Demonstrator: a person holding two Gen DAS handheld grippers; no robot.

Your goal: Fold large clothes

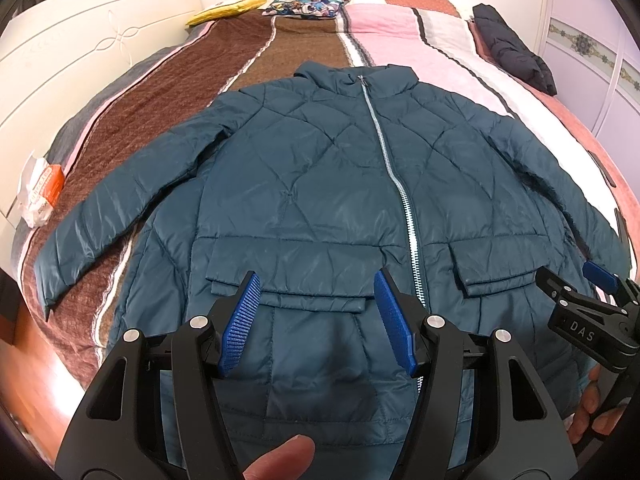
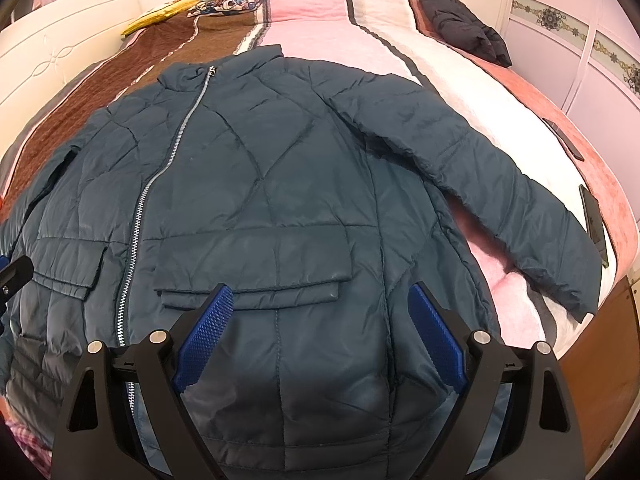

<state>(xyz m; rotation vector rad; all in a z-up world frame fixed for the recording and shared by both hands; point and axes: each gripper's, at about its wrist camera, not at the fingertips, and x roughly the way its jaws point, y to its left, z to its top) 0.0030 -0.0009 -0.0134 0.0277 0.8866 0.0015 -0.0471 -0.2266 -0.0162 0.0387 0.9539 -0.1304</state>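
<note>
The jacket (image 1: 304, 184) is lying flat, front up, on the bed (image 1: 168, 92). Its long axis is running near to far: collar pointing twd the far end w/ the pillows, hem at the near edge under both grippers. The zip (image 1: 394, 184) is running slantwise from collar to hem, closed. Both sleeves are spreading out & angling back twd the near side; the right sleeve (image 2: 500, 200) is lying over pink and white stripes, the left sleeve (image 1: 116, 204) over brown.

The left gripper (image 1: 316, 320) is hovering over the left pocket flap (image 1: 288, 276), jaws standing apart, nothing btwn them. The right gripper (image 2: 320, 340) is hanging over the right pocket flap (image 2: 252, 268), jaws also apart, gripping nothing.

The bed cover is showing stripes of brown, pink, white & salmon. A patterned pillow (image 1: 308, 2) and a yellow thing (image 1: 228, 10) are sitting at the far end; a dark jacket (image 2: 464, 24) is lying far right. A white headboard (image 1: 80, 52) is standing along the left, white cupboard doors (image 2: 580, 52) on the right.
</note>
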